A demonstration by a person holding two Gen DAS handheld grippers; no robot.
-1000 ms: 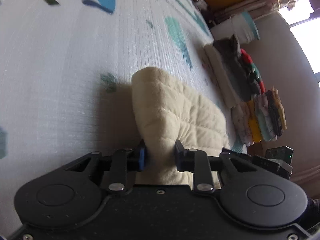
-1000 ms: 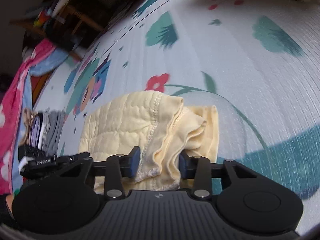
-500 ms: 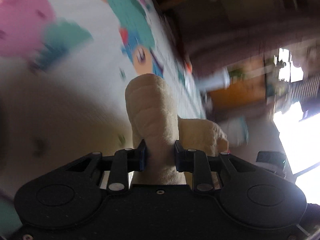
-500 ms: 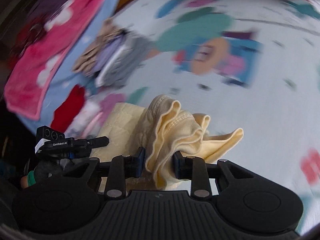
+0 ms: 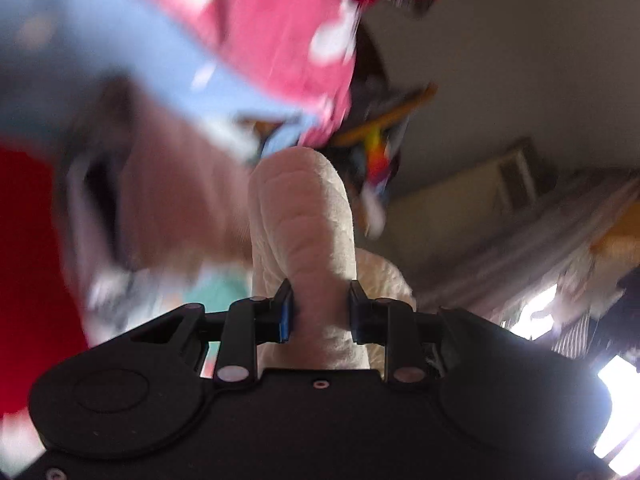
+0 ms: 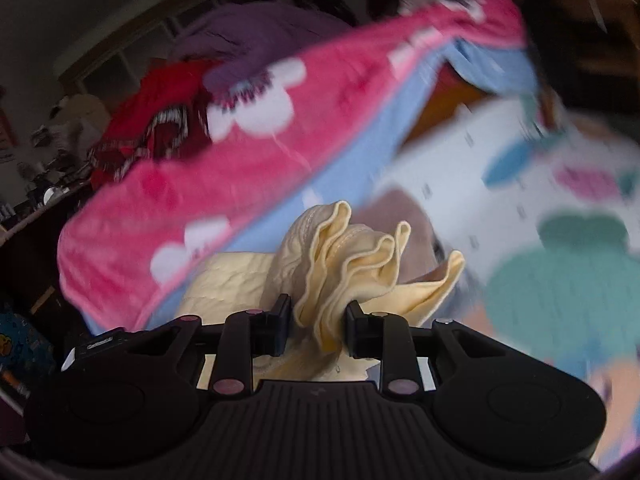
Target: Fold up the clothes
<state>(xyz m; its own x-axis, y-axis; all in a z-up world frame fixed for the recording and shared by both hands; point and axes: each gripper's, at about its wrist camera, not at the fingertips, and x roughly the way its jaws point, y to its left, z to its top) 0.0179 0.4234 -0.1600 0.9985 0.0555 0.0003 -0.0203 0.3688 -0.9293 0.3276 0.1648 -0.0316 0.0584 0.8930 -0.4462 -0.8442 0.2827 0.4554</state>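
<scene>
In the left wrist view, the left gripper (image 5: 320, 312) clamps a thick roll of the cream quilted garment (image 5: 304, 232) at lower centre; a pink and blue blanket (image 5: 256, 36) blurs across the upper left. In the right wrist view, the right gripper (image 6: 316, 330) pinches the garment's bunched yellow edges (image 6: 344, 264) at lower centre, its jaws closing, with the patterned play mat (image 6: 540, 200) at right.

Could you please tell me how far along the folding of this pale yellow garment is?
Done: the pale yellow garment is gathered into layered folds. In hand: the left gripper and right gripper each clamp part of it, holding it in the air. Left: laying it down; blur hides any folded pile.
</scene>
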